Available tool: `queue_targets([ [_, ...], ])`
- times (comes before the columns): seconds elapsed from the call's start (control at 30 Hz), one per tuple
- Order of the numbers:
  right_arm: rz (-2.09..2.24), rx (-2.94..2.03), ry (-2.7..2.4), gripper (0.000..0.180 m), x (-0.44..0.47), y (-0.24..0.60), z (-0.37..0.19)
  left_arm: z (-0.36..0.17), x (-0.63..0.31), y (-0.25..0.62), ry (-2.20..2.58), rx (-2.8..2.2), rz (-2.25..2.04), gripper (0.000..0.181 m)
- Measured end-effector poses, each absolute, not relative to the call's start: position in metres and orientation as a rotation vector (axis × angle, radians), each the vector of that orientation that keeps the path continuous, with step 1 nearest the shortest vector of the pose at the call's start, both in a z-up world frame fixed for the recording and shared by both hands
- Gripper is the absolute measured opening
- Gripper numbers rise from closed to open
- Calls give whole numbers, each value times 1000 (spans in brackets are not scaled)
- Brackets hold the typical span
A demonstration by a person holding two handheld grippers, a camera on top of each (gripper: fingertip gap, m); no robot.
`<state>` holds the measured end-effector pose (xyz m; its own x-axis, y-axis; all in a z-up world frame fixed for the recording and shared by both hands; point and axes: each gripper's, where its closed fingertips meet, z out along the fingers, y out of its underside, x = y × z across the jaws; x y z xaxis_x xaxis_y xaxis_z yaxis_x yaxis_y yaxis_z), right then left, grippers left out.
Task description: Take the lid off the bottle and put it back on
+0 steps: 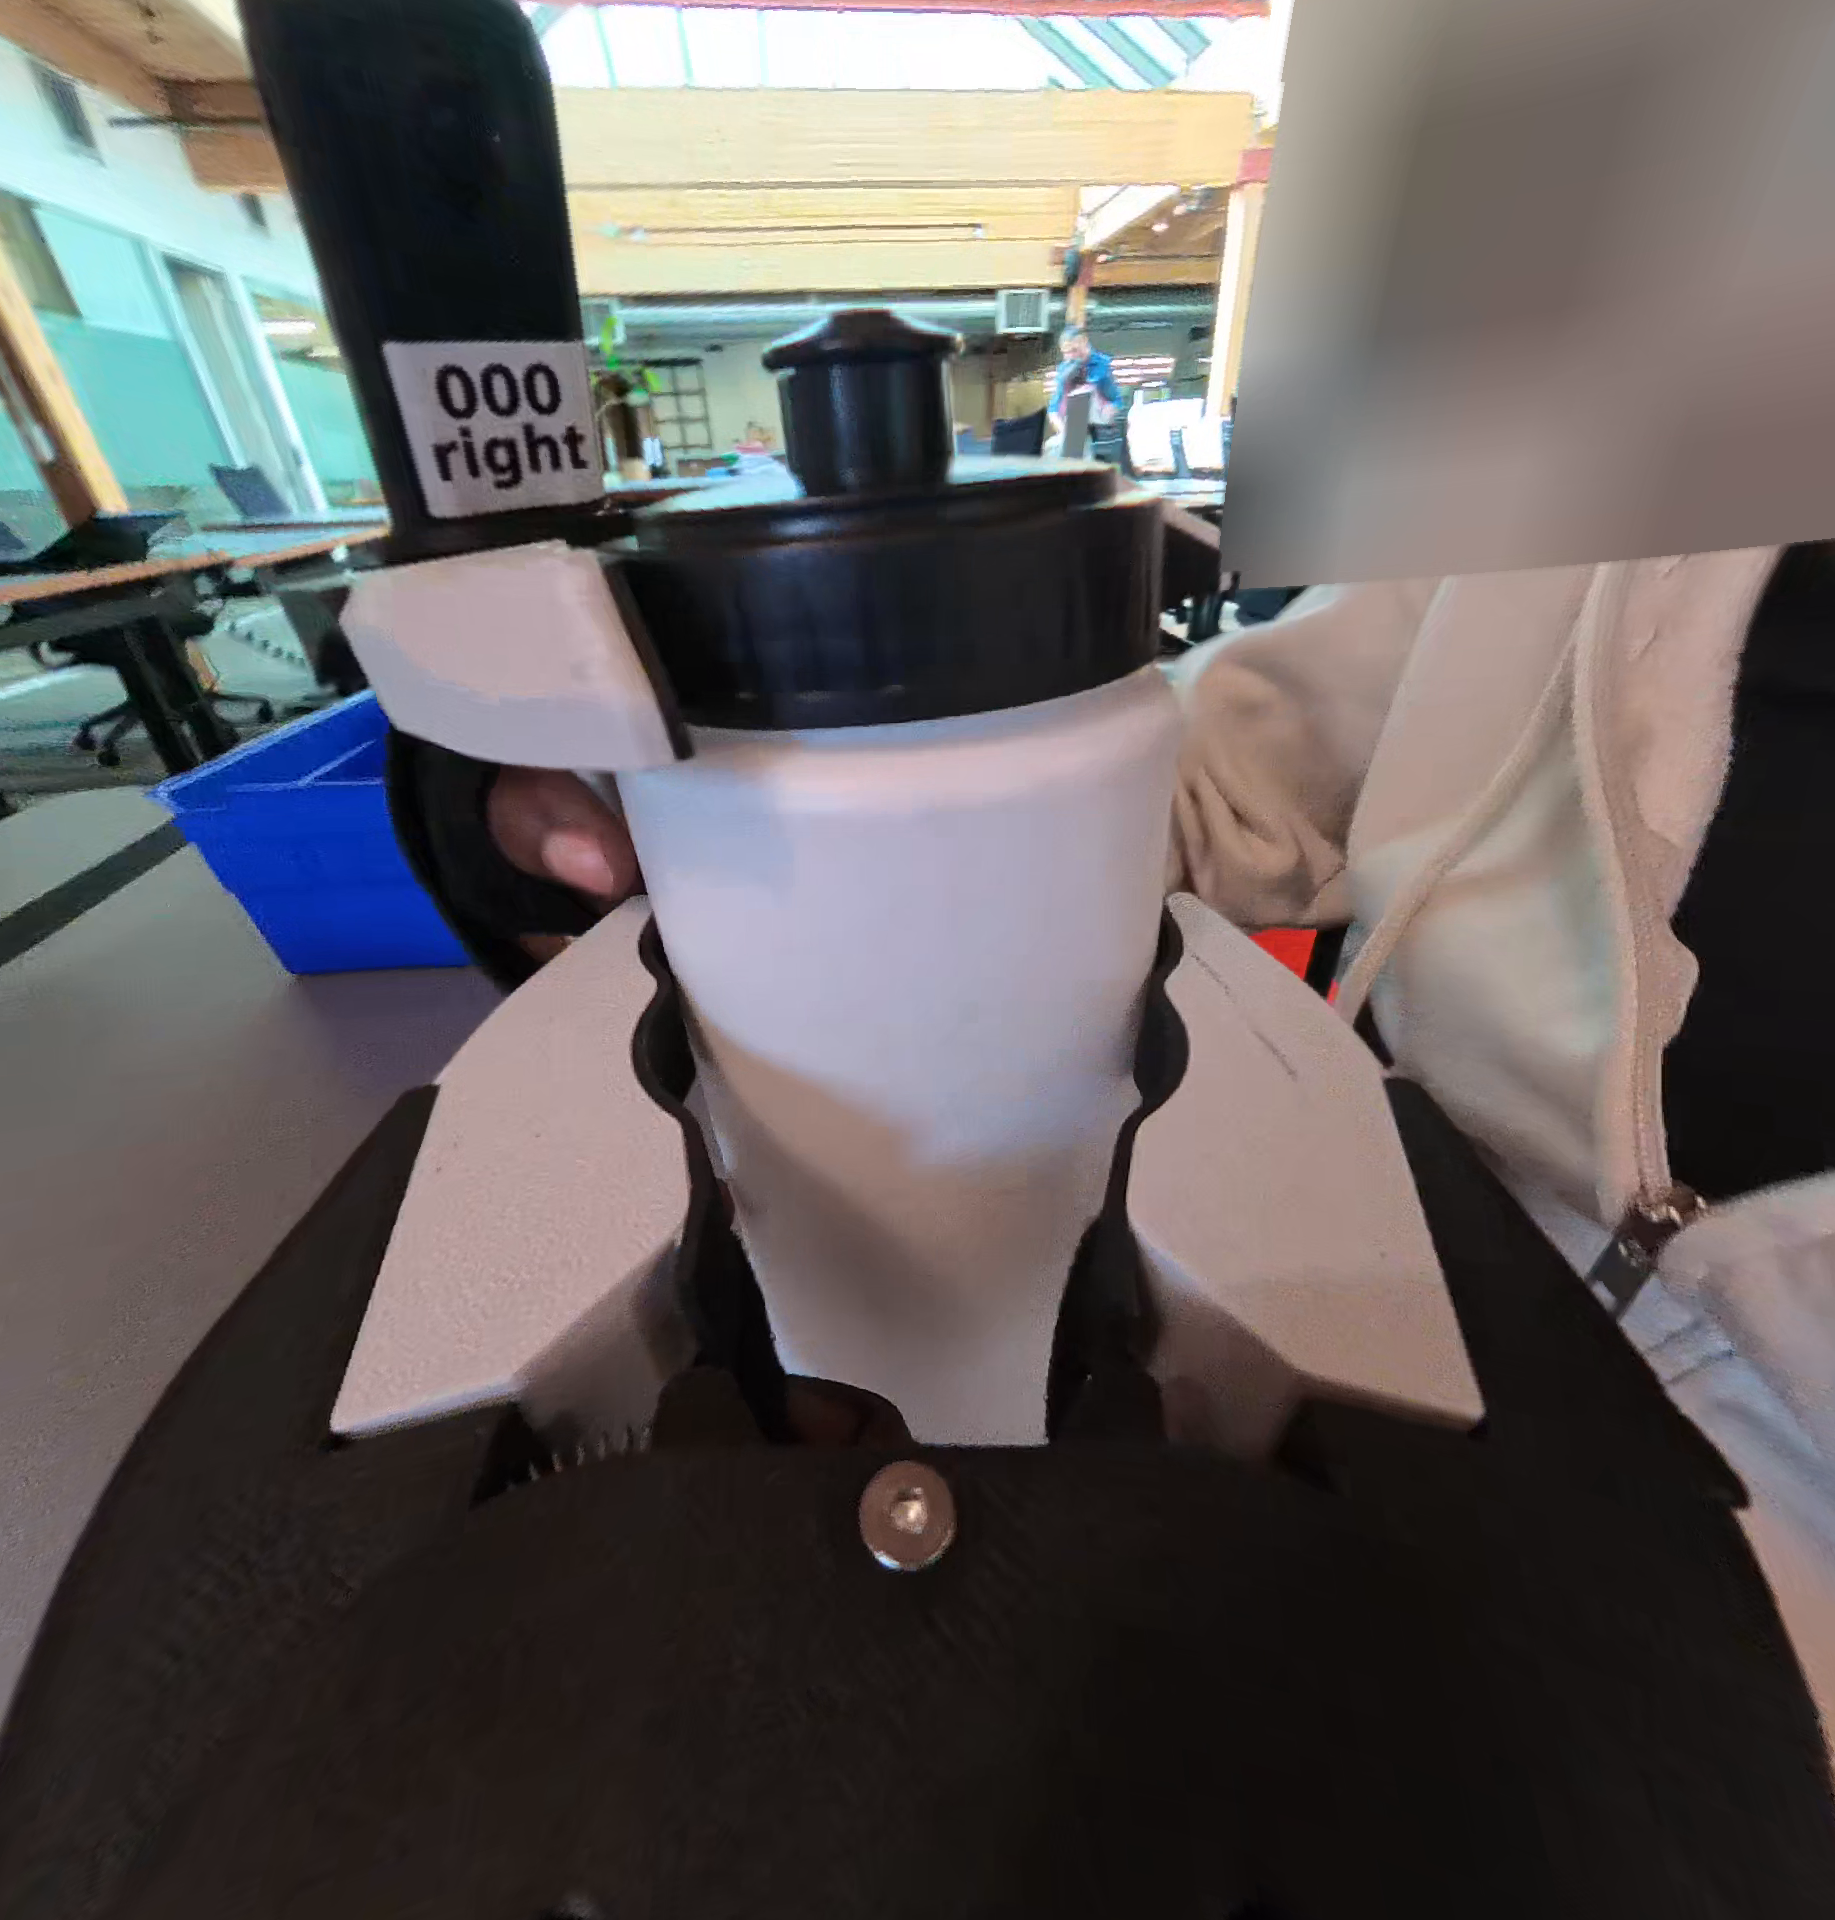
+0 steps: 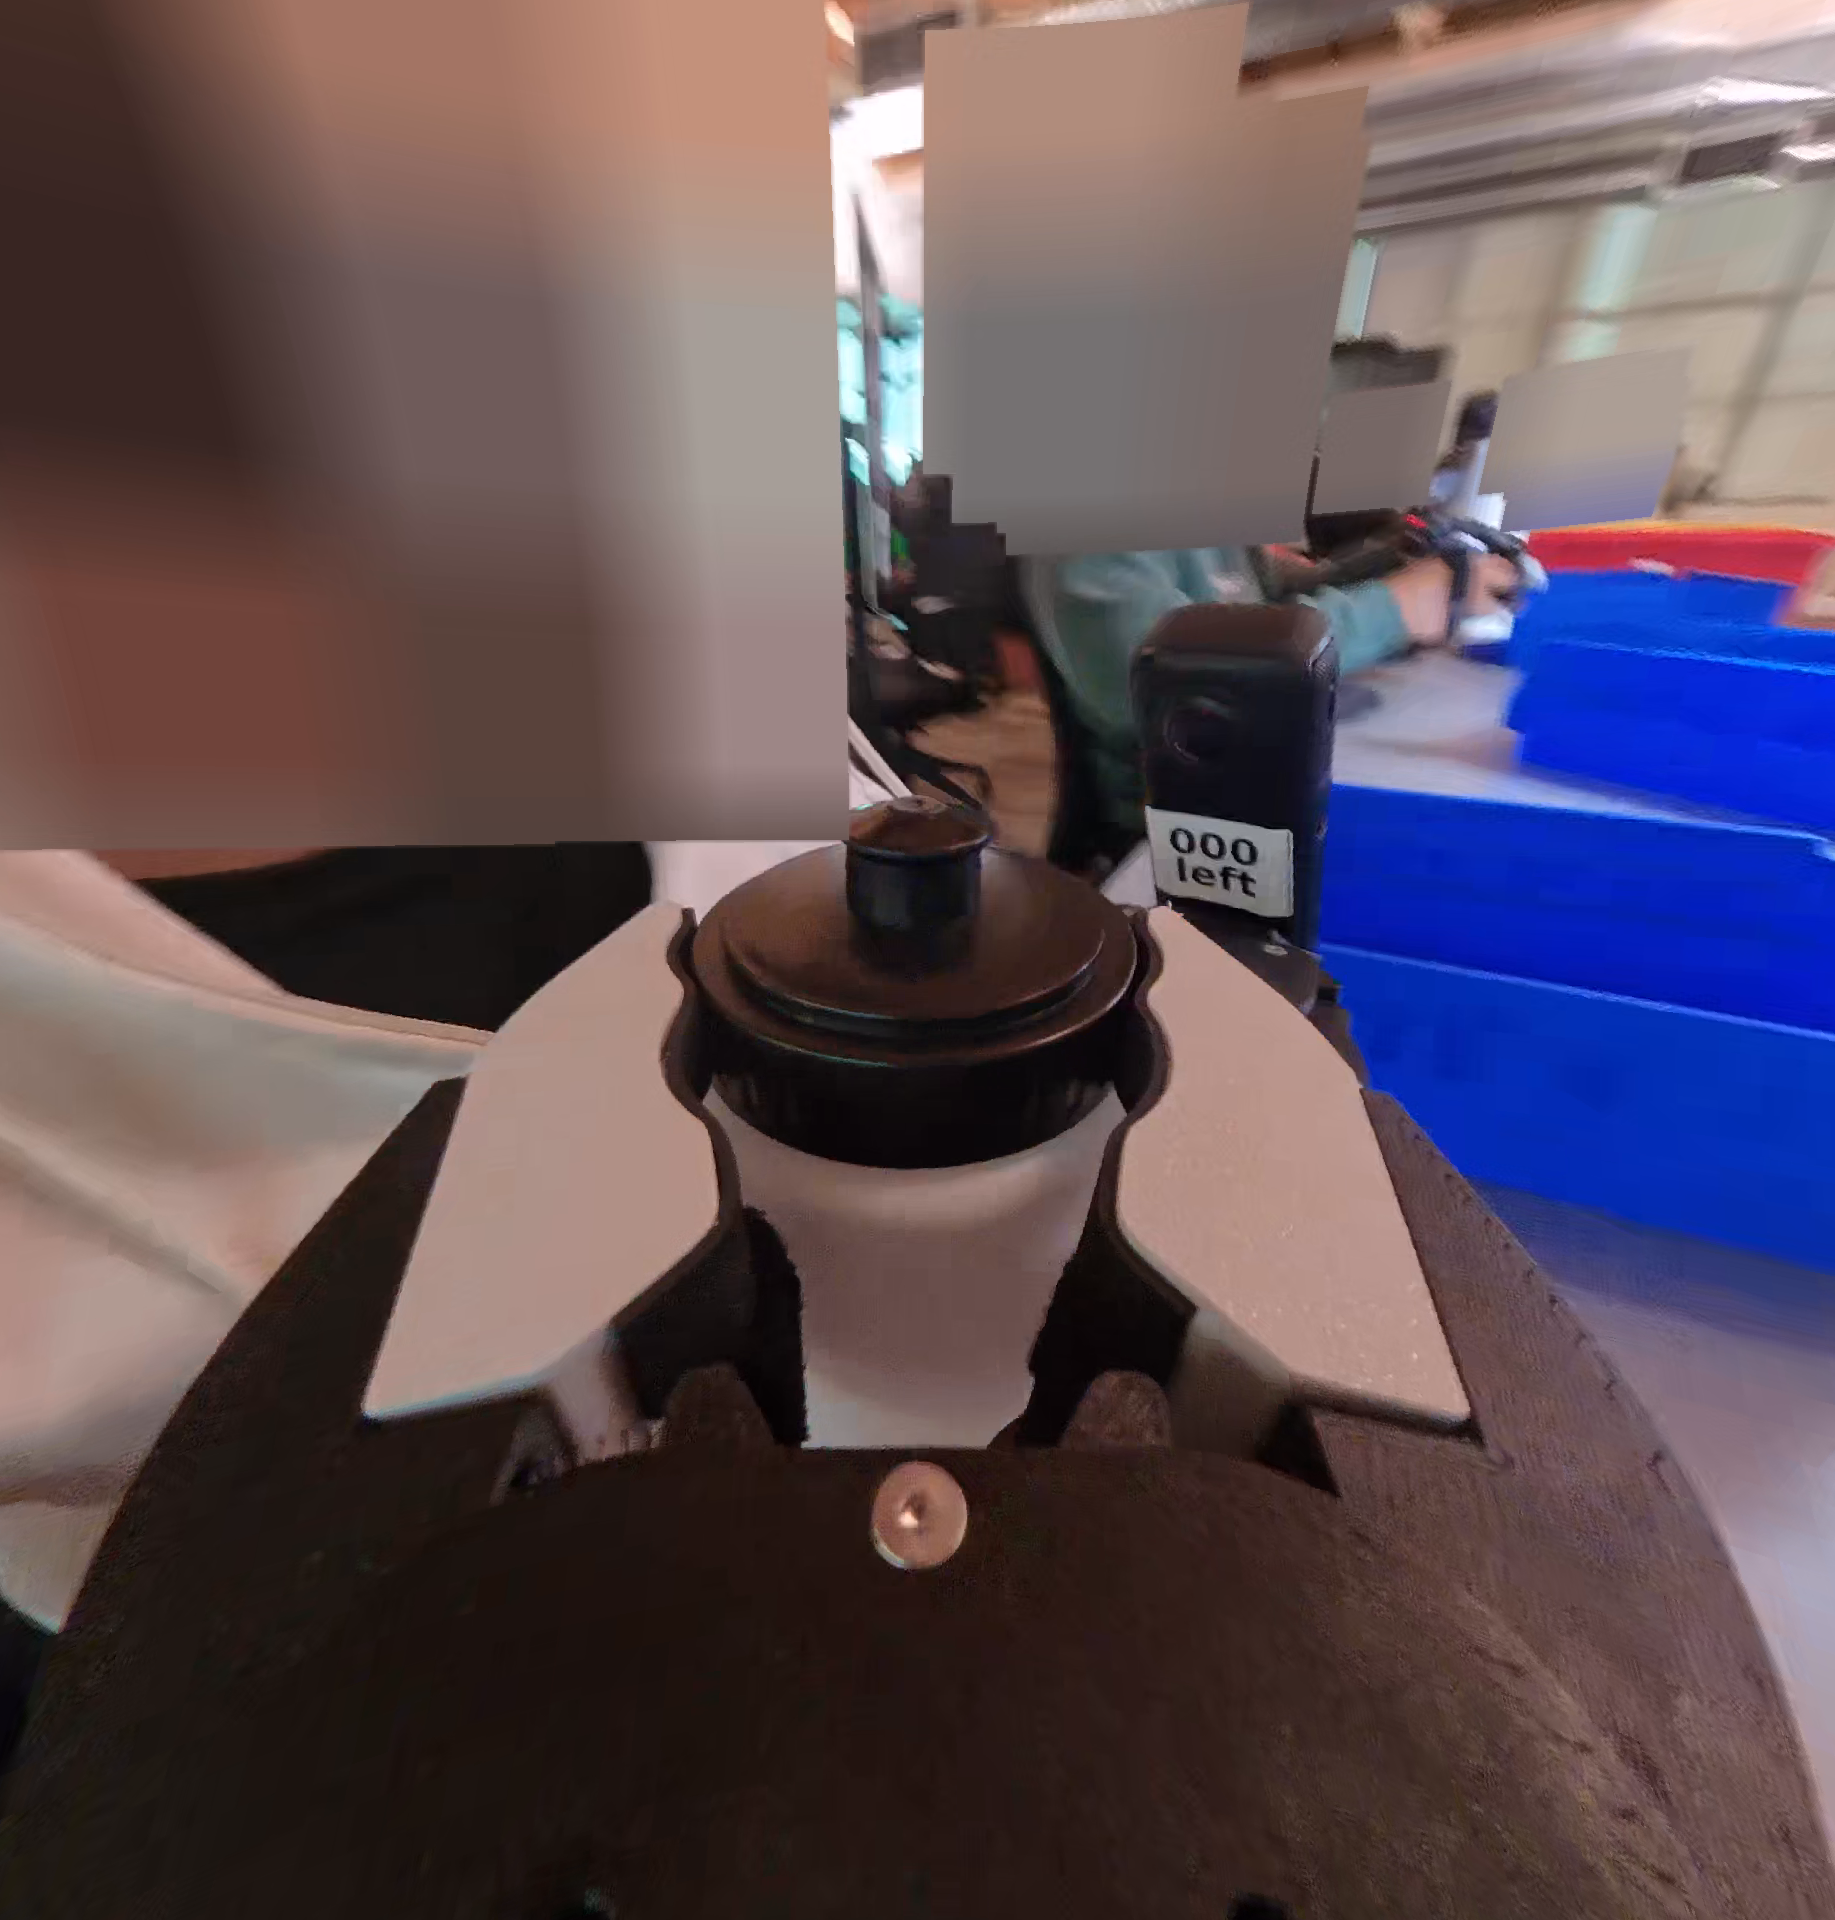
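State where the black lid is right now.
The lid sits on top of the white bottle, centre of both wrist views, with the right gripper closed around its rim and the left gripper clamping the bottle below.

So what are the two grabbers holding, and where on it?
The left gripper squeezes the white bottle around its body. The right gripper squeezes the black lid around its rim, on top of the bottle.

— What sort of room is this?
— A big open hall: skylight (image 1: pixel 892 42) overhead, daylight pouring in, broad wooden beams (image 1: pixel 892 156) across it.
— Furniture?
— Long desks (image 1: pixel 92 582) with office chairs (image 1: pixel 113 717) on the left, glass partitions (image 1: pixel 82 343) behind them, stacked blue bins (image 2: pixel 1619 935) on the grey table (image 1: pixel 113 1091).
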<state>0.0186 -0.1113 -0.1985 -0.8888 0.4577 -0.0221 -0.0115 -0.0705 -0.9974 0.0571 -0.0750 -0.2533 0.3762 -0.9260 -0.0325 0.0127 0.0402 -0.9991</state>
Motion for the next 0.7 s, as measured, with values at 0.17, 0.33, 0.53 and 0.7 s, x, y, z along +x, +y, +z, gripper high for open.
queue_targets([
  [0.17,1845,-614,-1640,86,-5,-80,-193,-250,27,-37,670,-1387,-594,86],
  [0.33,1459,-973,-1233,97,-23,-34,-179,-251,-31,-6,261,-1480,-166,86],
  [0.53,1220,-1042,-1254,75,-34,-41,-195,-249,-10,-11,373,-1449,-93,86],
  [0.7,1501,-848,-1534,75,-15,-82,-194,-249,39,-56,737,-1323,-767,85],
])
